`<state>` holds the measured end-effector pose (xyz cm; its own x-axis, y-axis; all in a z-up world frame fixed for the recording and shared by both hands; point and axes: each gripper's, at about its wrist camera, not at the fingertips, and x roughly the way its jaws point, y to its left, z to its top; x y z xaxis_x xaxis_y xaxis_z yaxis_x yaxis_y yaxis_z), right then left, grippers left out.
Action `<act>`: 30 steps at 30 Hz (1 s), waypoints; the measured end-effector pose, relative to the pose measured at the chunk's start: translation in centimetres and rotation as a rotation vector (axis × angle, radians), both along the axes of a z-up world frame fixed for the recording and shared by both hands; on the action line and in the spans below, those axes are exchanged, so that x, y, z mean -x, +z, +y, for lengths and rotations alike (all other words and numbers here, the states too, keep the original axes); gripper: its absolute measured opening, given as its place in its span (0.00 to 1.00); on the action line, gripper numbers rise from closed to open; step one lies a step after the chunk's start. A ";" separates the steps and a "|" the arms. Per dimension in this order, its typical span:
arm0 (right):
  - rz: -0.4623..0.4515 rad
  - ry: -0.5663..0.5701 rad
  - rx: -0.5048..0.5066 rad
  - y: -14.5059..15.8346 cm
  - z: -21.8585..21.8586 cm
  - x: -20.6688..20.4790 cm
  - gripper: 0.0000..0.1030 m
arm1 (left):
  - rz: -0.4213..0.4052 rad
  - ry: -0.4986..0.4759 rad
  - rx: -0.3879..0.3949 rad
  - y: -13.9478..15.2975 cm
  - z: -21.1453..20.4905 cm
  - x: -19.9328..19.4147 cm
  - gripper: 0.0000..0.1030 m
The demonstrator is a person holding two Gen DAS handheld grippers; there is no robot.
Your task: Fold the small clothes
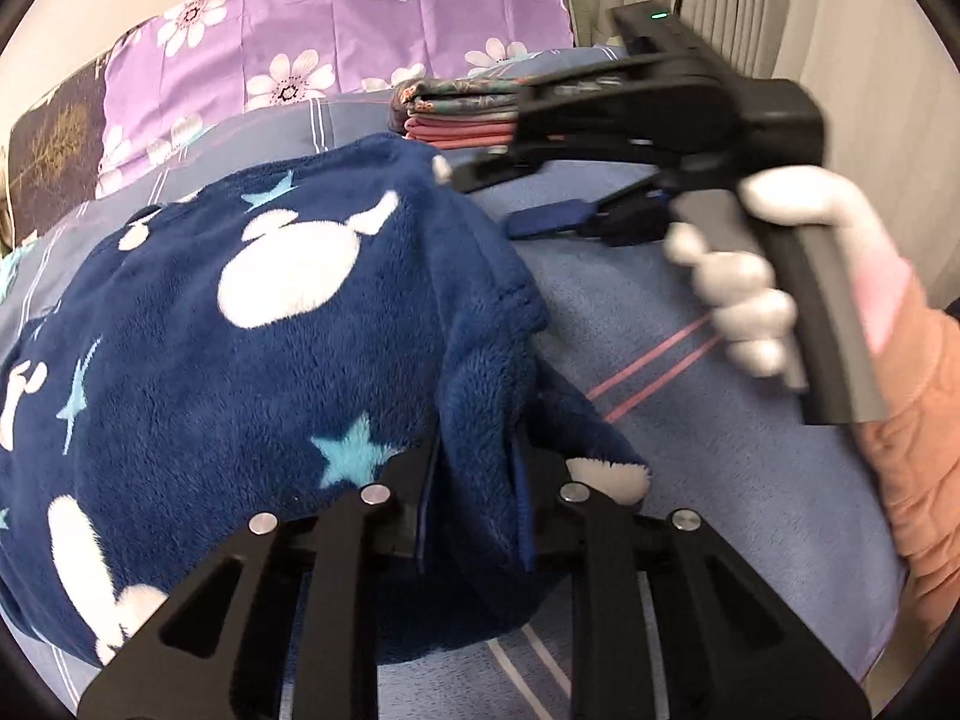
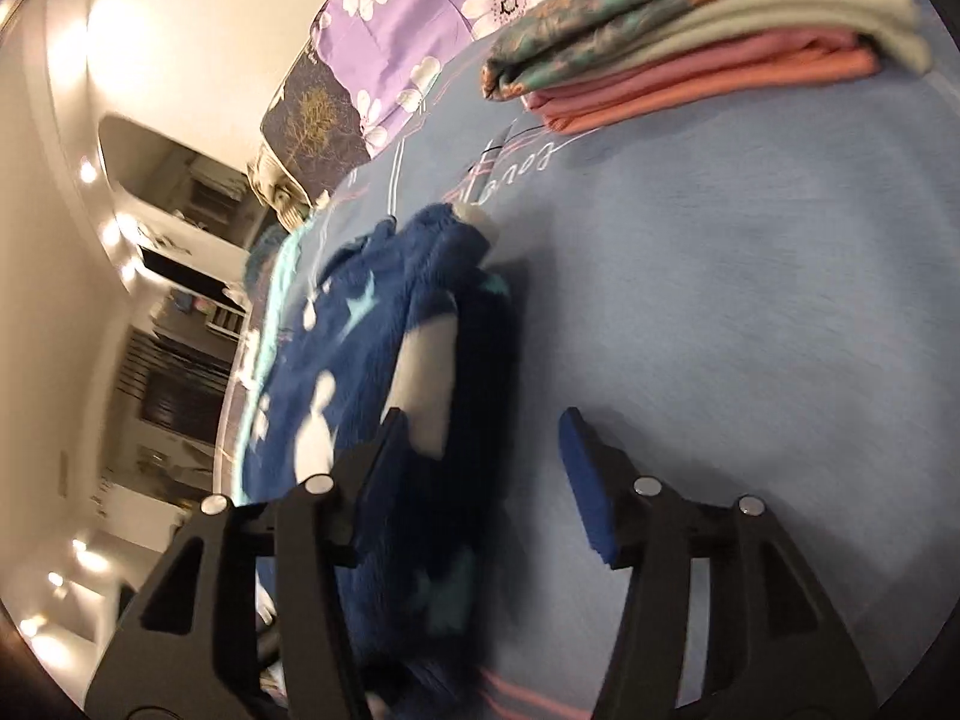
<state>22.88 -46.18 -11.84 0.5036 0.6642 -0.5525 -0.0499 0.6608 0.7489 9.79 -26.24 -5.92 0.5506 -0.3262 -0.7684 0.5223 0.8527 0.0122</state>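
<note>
The navy fleece garment (image 1: 270, 324) (stars and white blobs) lies bunched on the blue bed sheet (image 1: 690, 480). The left gripper (image 1: 474, 480) pinches its edge fold. The right gripper (image 2: 480, 474), fingers spread, hovers beside it, folded clothes stack (image 2: 690, 54) beyond.

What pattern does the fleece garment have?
Navy fleece garment with white shapes and light blue stars; the left wrist view shows it best.

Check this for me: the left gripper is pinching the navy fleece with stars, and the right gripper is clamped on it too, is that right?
Not quite. The left gripper does pinch the navy fleece, but the right gripper is open: the right wrist view shows its fingers spread apart, one over the fleece and one over the blue bedsheet, gripping nothing.
</note>
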 end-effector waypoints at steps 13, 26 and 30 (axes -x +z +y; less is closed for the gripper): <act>-0.085 -0.022 0.012 1.4 2.5 -1.8 0.20 | -0.047 -0.181 -0.016 -0.6 -3.2 2.4 0.18; -0.145 -0.042 0.031 3.1 1.0 1.4 0.27 | 0.000 -0.261 0.048 -1.2 -2.6 3.8 0.18; -0.161 0.051 0.063 3.3 3.2 3.4 0.35 | 0.017 -0.286 0.061 -1.5 -2.6 3.4 0.30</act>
<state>19.50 -42.97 -8.56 0.5554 0.6579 -0.5085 -0.2009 0.6996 0.6857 6.38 -28.83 -7.42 0.4165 -0.5124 -0.7510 0.7412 0.6697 -0.0459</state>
